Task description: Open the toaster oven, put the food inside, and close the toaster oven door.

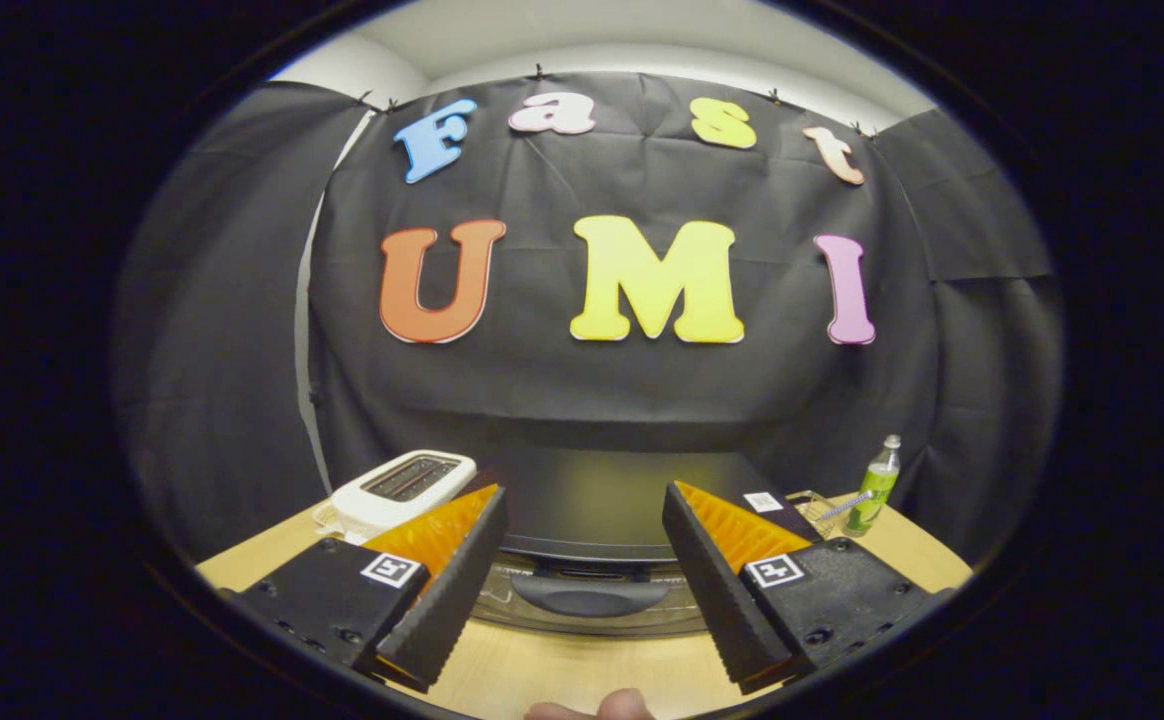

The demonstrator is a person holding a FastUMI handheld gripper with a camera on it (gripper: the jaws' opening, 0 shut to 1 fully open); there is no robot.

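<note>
Between the spread fingers, just ahead, the black toaster oven [602,500] is sitting on the wooden table [562,670], door closed, its dark door handle [587,595] facing us low on the front. Gripper [582,580] is hovering with jaws wide, gripping nothing. My read: the door is hinged and stiff-ish, glass front likely fragile and slick, so take the handle bar mid-span, not the glass. Food isn't identifiable from here. Oven interior is hidden behind the door, so contents unknown. A white slot toaster [402,490] is standing beyond the left finger; a green bottle [874,487] is standing past the right finger, liquid level unclear. A fingertip [607,706] is showing beneath the gripper.
</note>
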